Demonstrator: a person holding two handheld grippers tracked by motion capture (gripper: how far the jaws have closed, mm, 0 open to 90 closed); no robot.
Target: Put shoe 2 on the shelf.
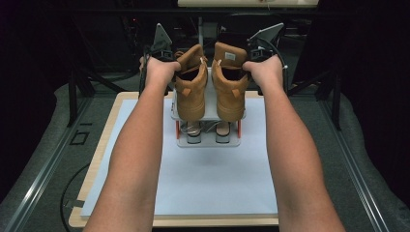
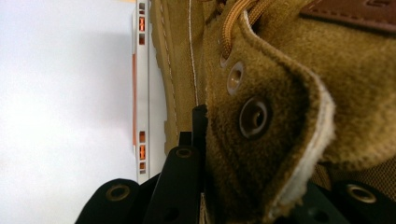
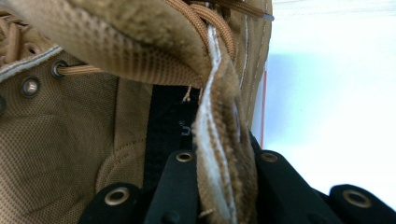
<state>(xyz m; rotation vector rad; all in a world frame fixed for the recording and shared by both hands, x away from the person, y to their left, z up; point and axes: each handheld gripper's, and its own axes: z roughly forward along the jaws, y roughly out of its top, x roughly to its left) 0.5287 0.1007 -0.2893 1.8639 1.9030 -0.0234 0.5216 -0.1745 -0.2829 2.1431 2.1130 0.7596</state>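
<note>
Overhead, in the high view, the left gripper [image 1: 162, 50] and the right gripper [image 1: 263, 48] were each held at the far end of a bare forearm, one at the outer side of each tan boot. The left boot [image 1: 191, 89] lay just inward of the left gripper, the right boot [image 1: 229, 87] just inward of the right gripper, and both boots sat side by side on the upper shelf of a small grey rack [image 1: 208, 140]. The rack stood on a white sheet [image 1: 217, 183] covering the table.

In the left gripper view, the jaws had closed on the suede collar flap of the left boot [image 2: 271, 121], which carried metal eyelets; the flap sat pinched between them, directly ahead of the gripper. The rack's edge [image 2: 142, 93] ran off to one side beyond the boot.

In the right gripper view, the jaws had narrowed onto a folded collar edge of the right boot [image 3: 219, 154], the white-lined suede squeezed between them, with laces [image 3: 205, 23] just beyond.
</note>
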